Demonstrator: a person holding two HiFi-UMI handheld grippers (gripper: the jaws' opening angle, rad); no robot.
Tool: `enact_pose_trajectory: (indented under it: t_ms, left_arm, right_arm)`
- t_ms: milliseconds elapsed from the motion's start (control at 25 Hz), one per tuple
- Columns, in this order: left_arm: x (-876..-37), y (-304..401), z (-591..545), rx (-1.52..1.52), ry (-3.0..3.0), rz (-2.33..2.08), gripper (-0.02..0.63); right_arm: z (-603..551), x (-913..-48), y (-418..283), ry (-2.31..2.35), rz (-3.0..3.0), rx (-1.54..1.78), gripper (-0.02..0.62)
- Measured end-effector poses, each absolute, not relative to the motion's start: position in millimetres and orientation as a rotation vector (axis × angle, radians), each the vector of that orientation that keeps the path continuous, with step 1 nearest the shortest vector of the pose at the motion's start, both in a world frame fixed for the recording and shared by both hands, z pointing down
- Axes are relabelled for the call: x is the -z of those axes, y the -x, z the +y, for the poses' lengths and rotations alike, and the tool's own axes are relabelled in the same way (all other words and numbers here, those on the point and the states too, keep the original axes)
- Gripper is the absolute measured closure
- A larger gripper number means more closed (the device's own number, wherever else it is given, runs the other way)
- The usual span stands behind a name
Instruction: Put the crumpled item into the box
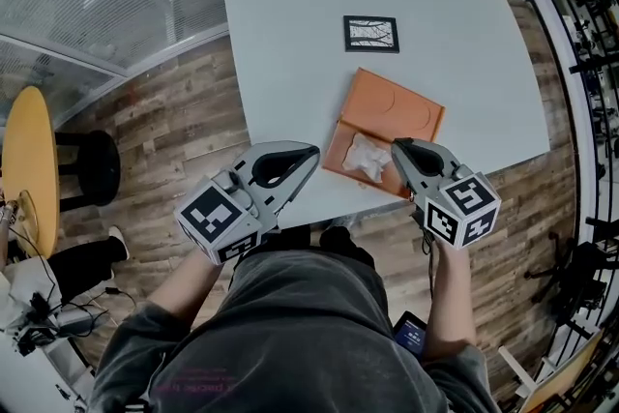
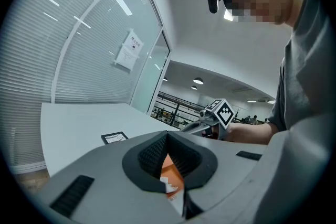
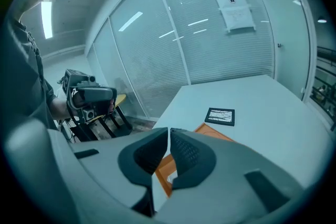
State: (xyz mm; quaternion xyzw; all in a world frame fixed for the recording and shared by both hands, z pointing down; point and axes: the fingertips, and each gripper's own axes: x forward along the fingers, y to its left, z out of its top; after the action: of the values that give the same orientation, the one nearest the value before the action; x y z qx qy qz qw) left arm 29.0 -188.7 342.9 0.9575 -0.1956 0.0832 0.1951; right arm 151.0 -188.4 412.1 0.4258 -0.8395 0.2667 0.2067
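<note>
An open orange box [image 1: 387, 116] lies flat near the front edge of the grey table [image 1: 290, 34]. A crumpled white item [image 1: 366, 157] rests inside its near half. My left gripper [image 1: 311, 153] hovers just left of the box, shut and empty. My right gripper [image 1: 397, 147] is beside the item's right edge, its jaws together with nothing between them. In the left gripper view the closed jaws [image 2: 168, 136] frame a sliver of the box [image 2: 170, 165] and the item [image 2: 169, 183]. The right gripper view shows its jaws [image 3: 168, 134] meeting above the box [image 3: 214, 132].
A black-framed marker card [image 1: 370, 33] lies on the table beyond the box. A yellow round table [image 1: 27, 164] and a black stool [image 1: 92, 164] stand at the left on the wood floor. Glass partitions run along the left, metal shelving [image 1: 590, 44] along the right.
</note>
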Motion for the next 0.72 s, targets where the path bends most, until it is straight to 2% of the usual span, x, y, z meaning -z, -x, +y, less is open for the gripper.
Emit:
enact_pose_trajectory:
  t_ms: [720]
  left_arm:
    - [-322.9, -36.0, -174.6, -0.207, -2.728, -0.536, 0.594]
  right_arm:
    - [-180.9, -343.2, -143.9, -1.319, -2.482, -0.542, 0.594]
